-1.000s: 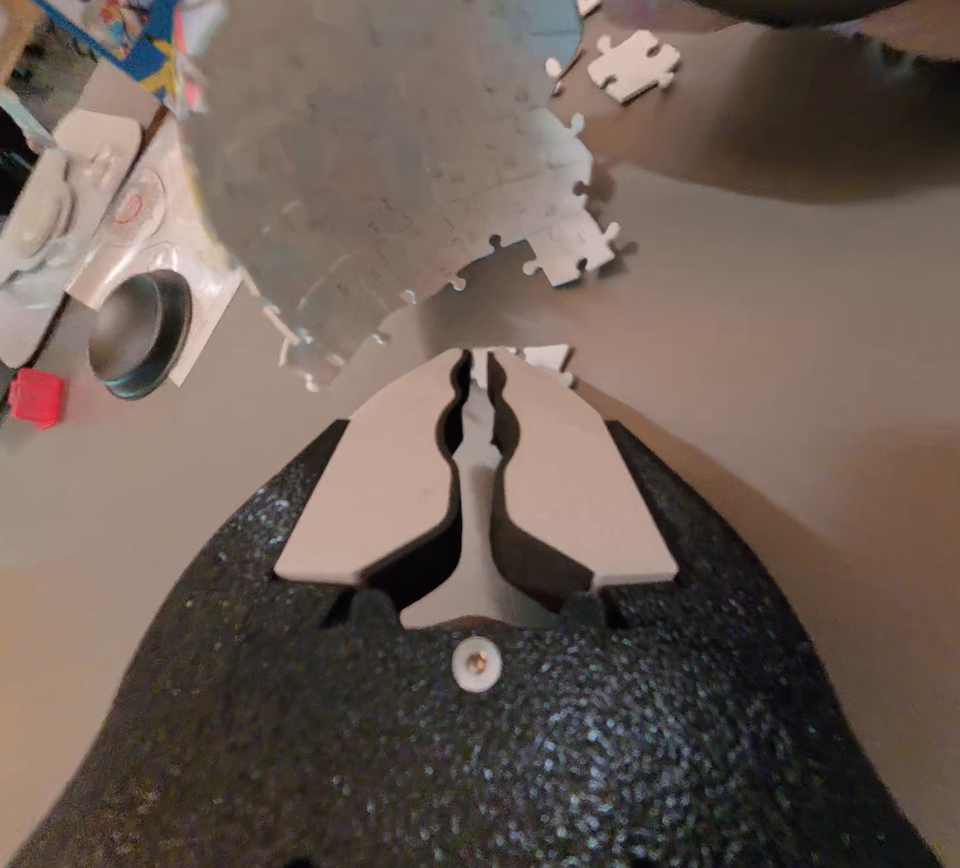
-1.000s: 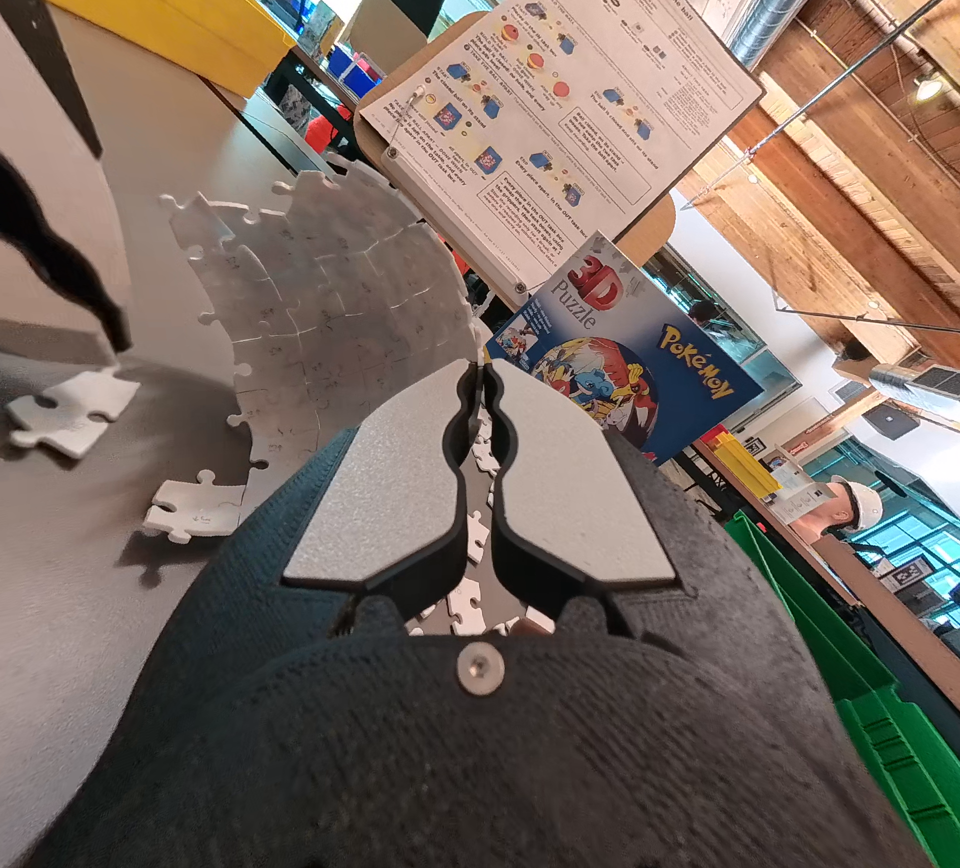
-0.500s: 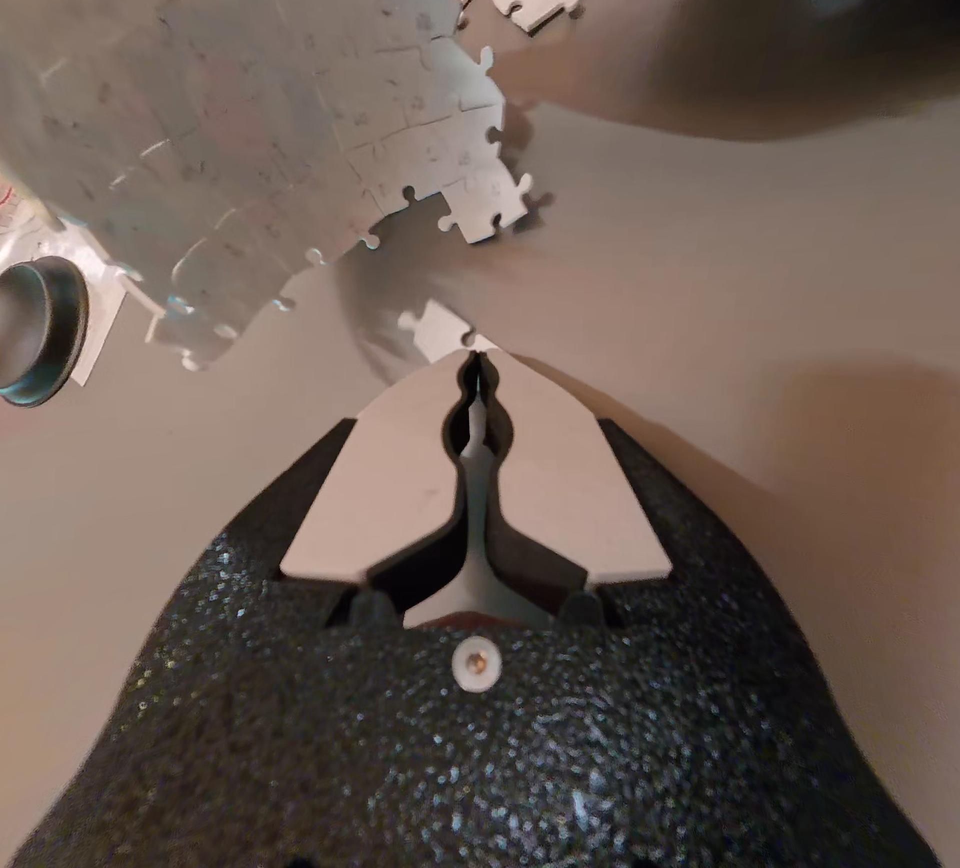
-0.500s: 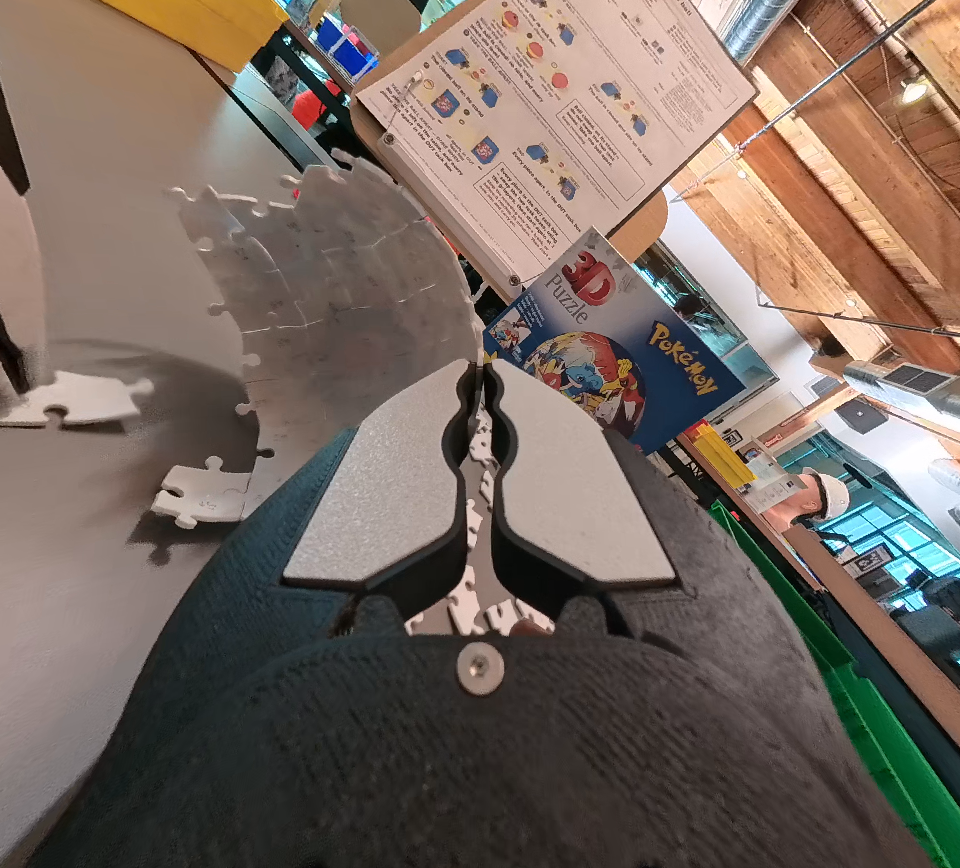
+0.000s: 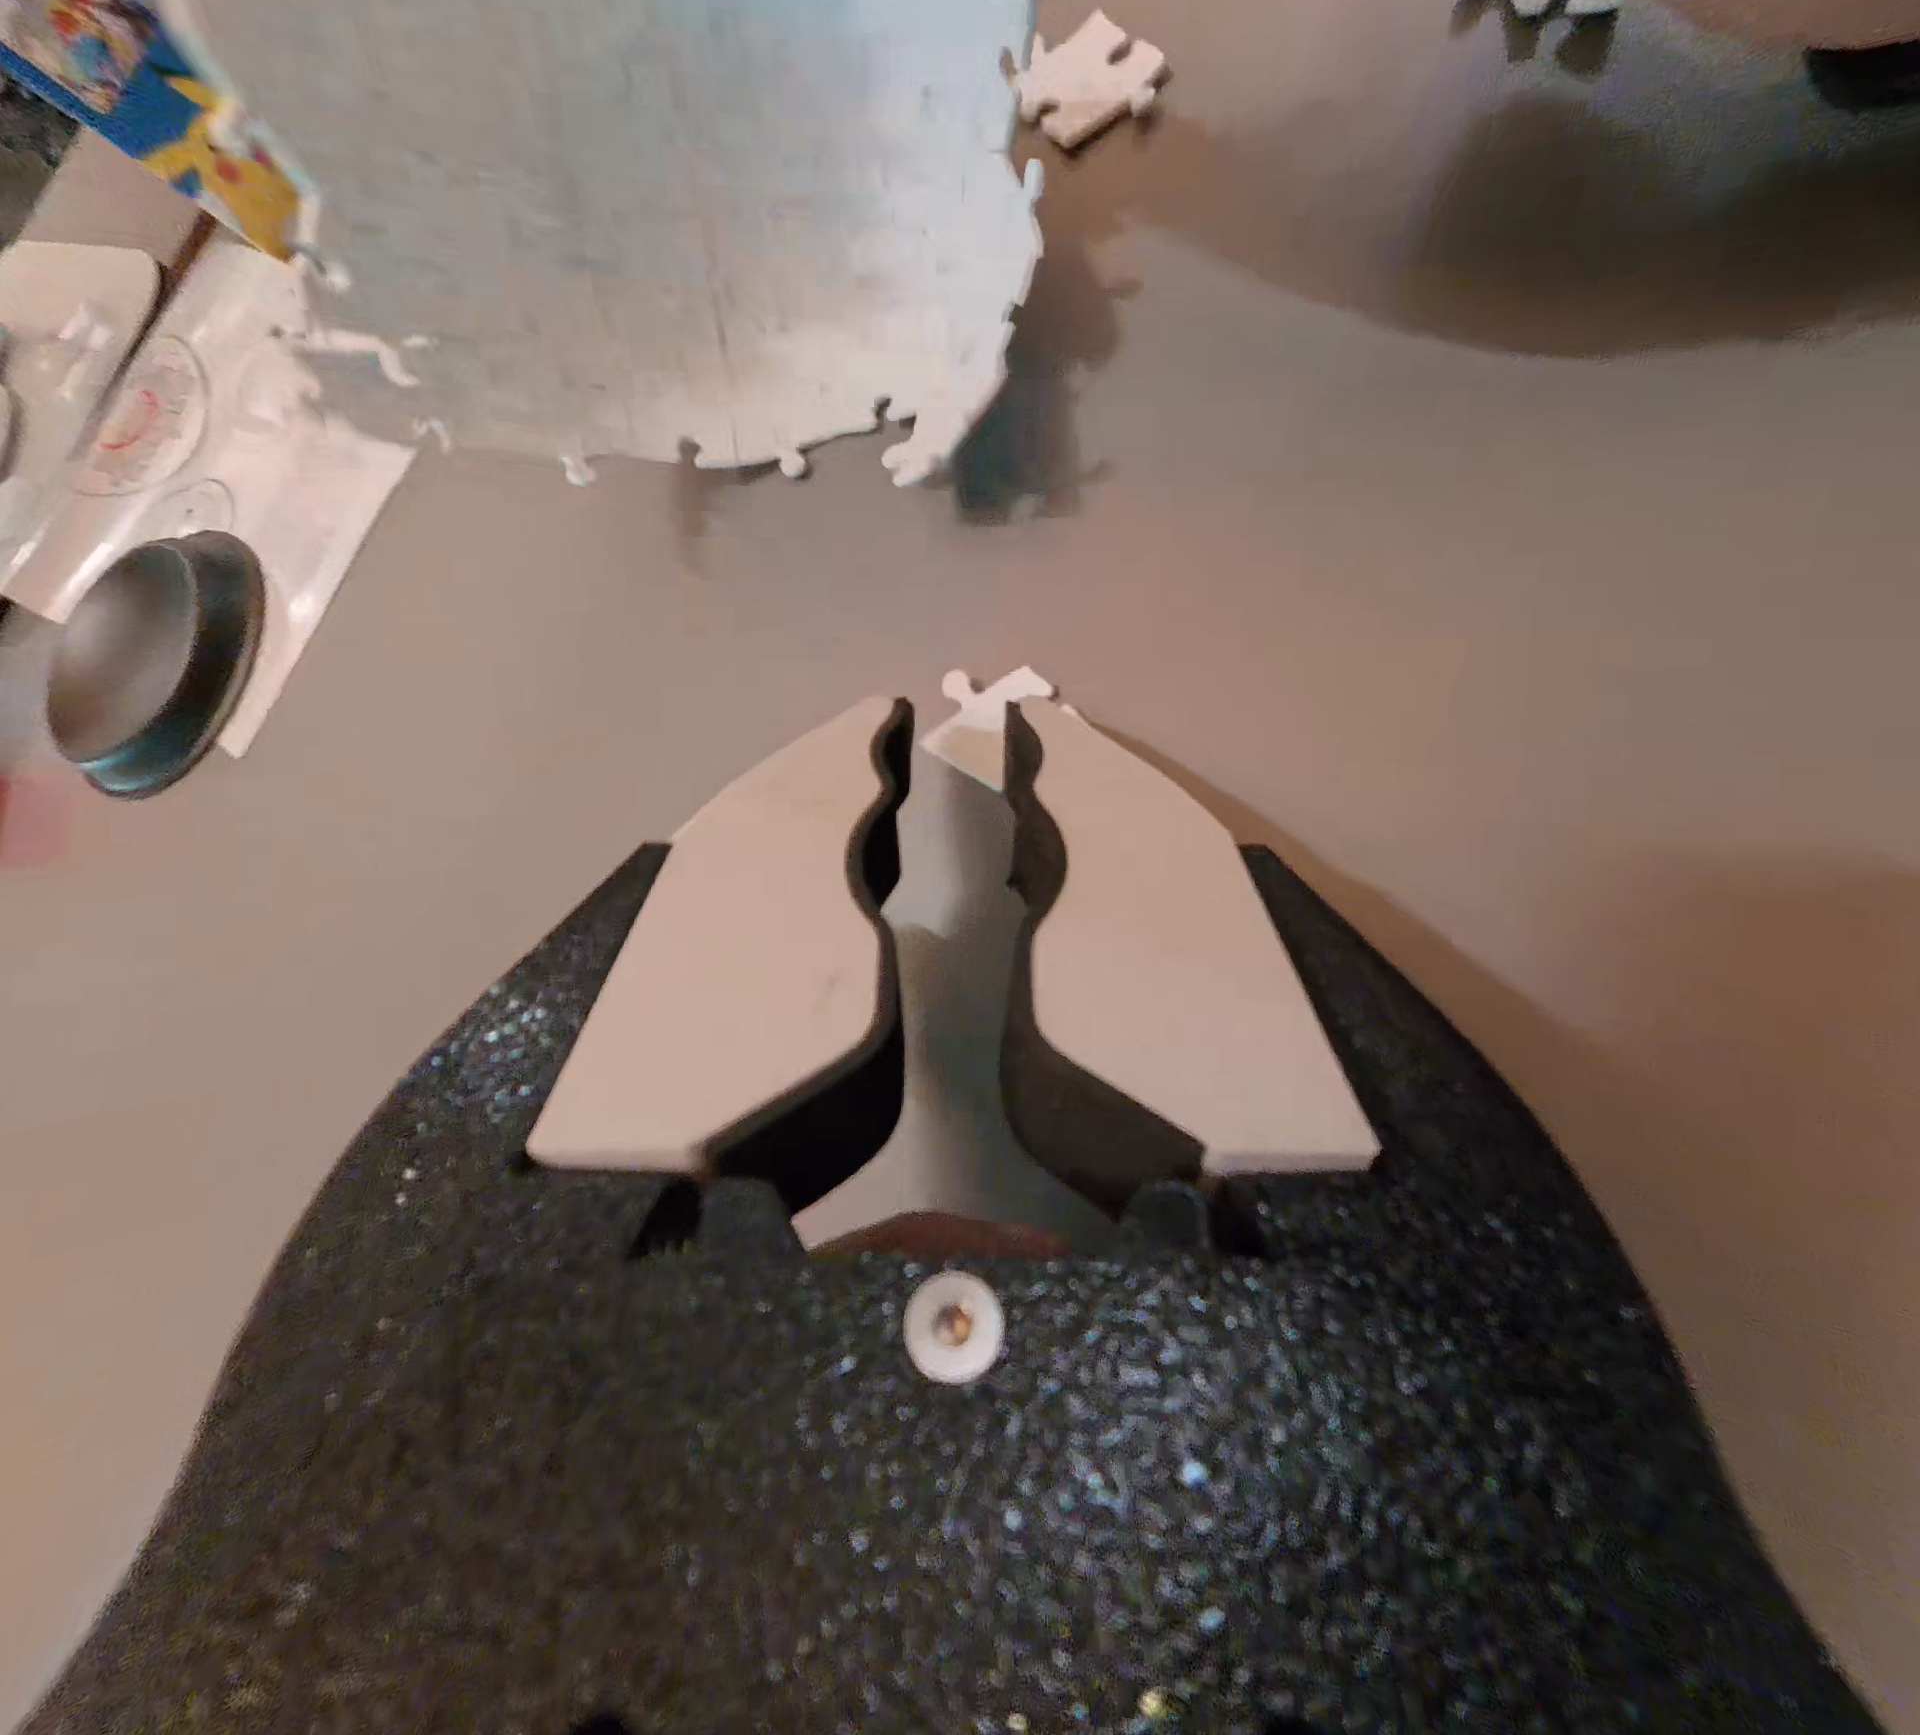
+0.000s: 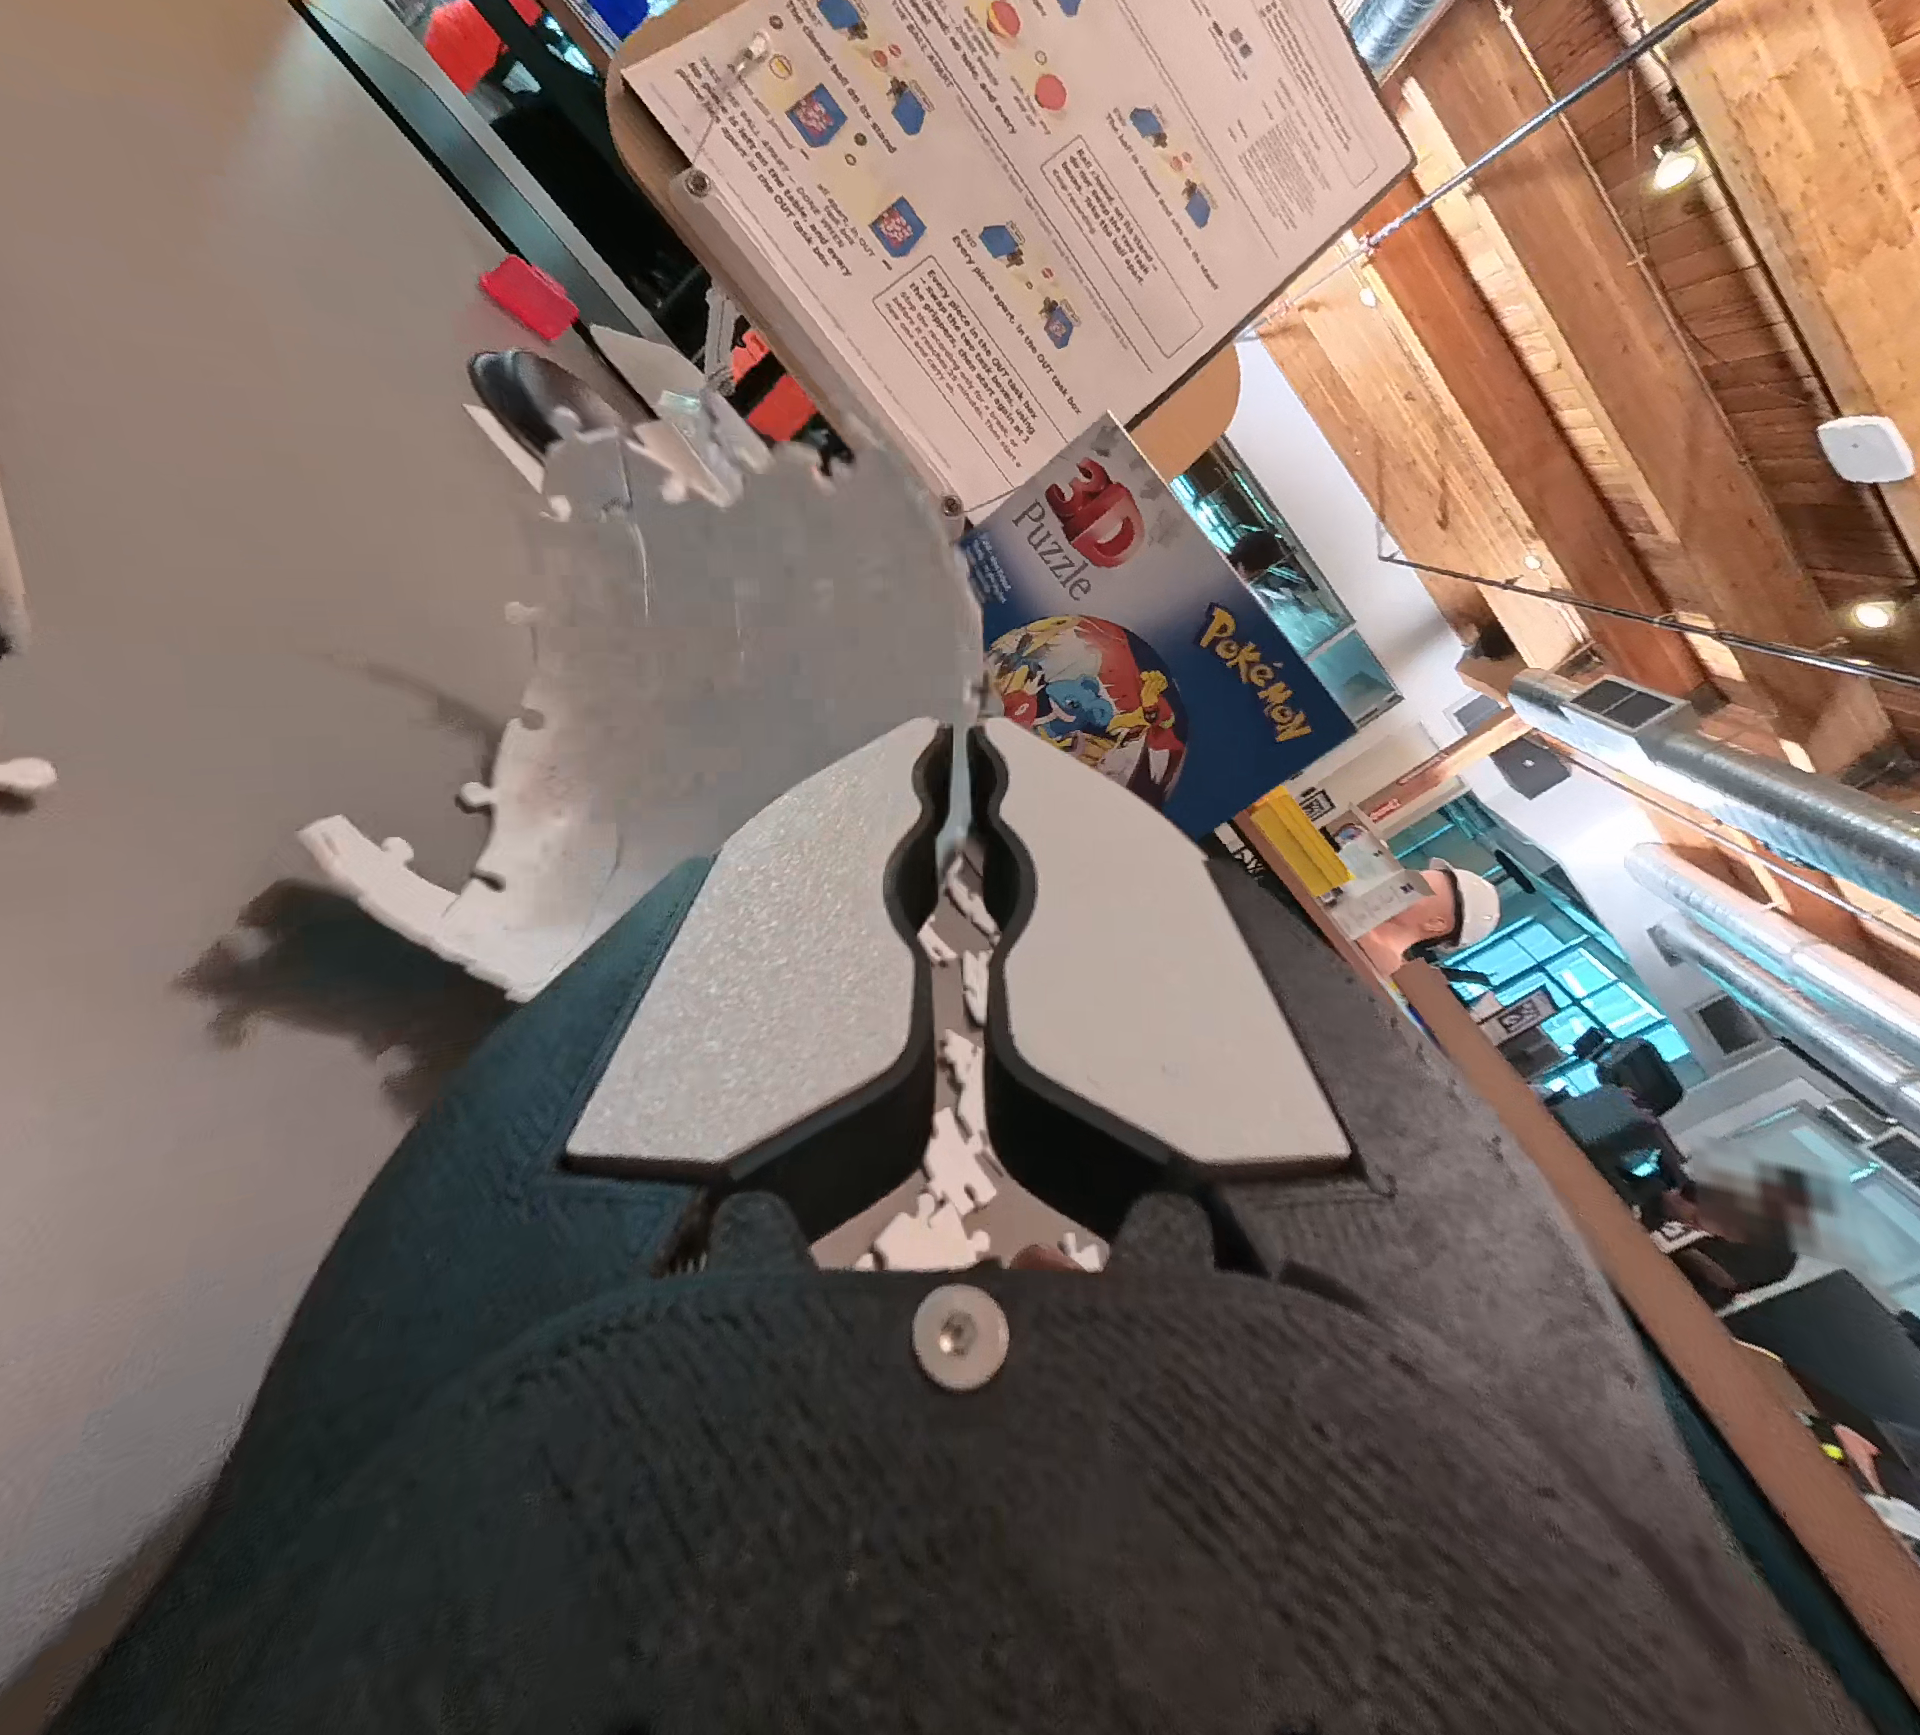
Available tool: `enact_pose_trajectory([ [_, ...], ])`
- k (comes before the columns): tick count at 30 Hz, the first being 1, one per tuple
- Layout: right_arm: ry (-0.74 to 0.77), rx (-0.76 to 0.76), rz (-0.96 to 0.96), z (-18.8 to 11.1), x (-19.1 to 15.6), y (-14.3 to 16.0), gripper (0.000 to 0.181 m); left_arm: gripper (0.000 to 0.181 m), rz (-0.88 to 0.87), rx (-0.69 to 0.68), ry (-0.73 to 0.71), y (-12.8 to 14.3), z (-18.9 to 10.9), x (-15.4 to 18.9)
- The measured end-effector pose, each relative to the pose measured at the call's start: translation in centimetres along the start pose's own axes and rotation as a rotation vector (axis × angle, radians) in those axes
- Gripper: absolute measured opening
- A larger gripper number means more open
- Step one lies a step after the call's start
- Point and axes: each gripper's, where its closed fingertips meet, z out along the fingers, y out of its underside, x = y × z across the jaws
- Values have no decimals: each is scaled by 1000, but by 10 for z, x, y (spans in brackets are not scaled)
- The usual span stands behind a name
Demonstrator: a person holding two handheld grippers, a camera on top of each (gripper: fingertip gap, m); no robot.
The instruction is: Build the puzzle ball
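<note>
Right now the right gripper is clenched on the rim of the half-built puzzle ball shell, a curved white sheet of joined pieces standing on edge on the grey table. That shell shows again, blurred, at the top of the left wrist view, its knobbed edge just above the tabletop. Nearer, the left gripper has its jaws slightly parted around a single white puzzle piece; whether they actually press on it is hard to say, since the piece may simply lie on the table between the tips. More loose pieces lie beside the shell. A dark round stand ring sits on a clear plastic sheet at left, with the blue puzzle box and an instruction sheet behind the shell.
</note>
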Motion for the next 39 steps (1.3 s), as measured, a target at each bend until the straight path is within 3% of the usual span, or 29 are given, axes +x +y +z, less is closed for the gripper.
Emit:
enact_pose_trajectory([
  [12,-74,25,-31,3,9,4,8,26,55,81,-95,-14,-12,-27],
  [18,-185,-48,-24,18,6,37,21,29,1,104,-77,-23,7,-53],
  [28,-463,7,25,22,-17,43,27,33,64,80,-57,-30,28,-68],
  [33,-482,-3,38,28,-7,45,31,34,-10,104,-22,-31,30,-79],
  [39,-594,-11,46,35,-22,45,37,35,-34,131,-1,-38,39,-88],
])
